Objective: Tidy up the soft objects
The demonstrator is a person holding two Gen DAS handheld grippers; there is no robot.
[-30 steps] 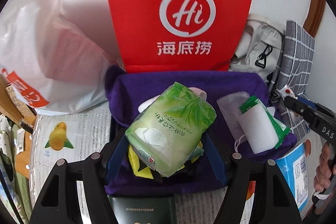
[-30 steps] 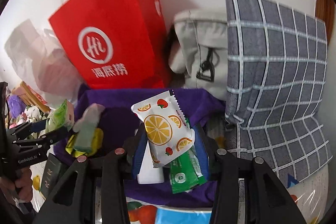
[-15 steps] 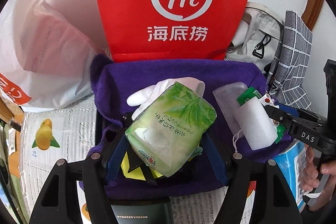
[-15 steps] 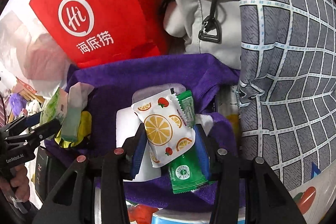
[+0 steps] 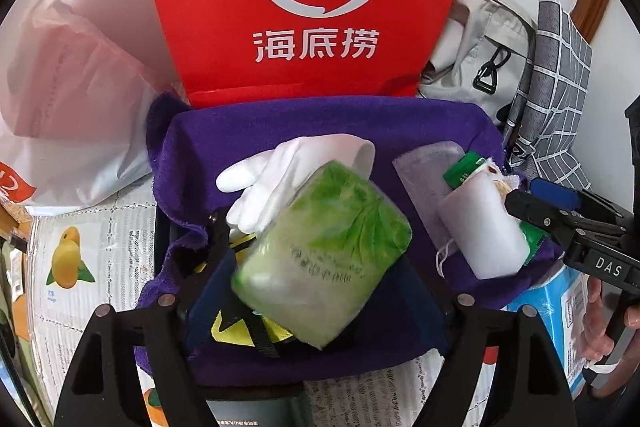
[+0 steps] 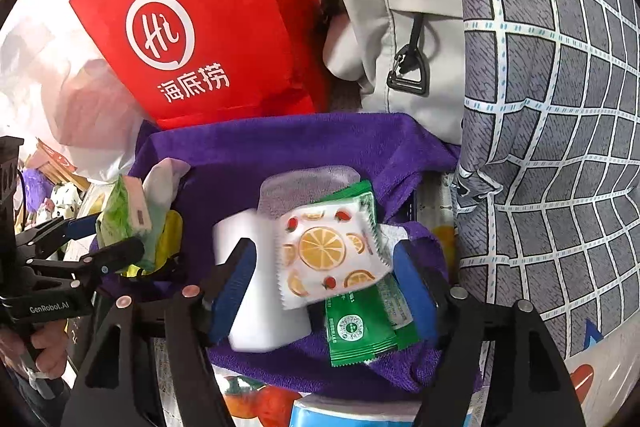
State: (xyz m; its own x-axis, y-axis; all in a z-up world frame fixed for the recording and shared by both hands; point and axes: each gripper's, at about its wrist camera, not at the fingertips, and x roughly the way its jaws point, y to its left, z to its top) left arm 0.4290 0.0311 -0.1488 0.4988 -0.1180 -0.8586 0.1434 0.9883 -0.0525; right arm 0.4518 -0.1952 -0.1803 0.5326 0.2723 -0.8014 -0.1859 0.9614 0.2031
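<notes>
Left view: left gripper (image 5: 320, 303) has just widened, jaws apart, green pack (image 5: 324, 259) blurred between them over the purple towel (image 5: 360, 123). Right view: right gripper (image 6: 324, 283), also just widened, brackets the loose orange-print sachet (image 6: 328, 255) above a white pack (image 6: 256, 291).

one red bag (image 5: 304, 3), one purple towel (image 5: 360, 123), one white glove (image 5: 288, 167), two green sachets (image 6: 360, 331).

Setting: home, cluttered living space | Evidence: red paper shopping bag (image 5: 304, 3) against white wall, far centre | grey backpack (image 6: 396, 23) and grey checked fabric (image 6: 560, 107), far right | white plastic bag (image 5: 68, 99), far left | fruit-print table cover (image 5: 80, 263), near left
</notes>
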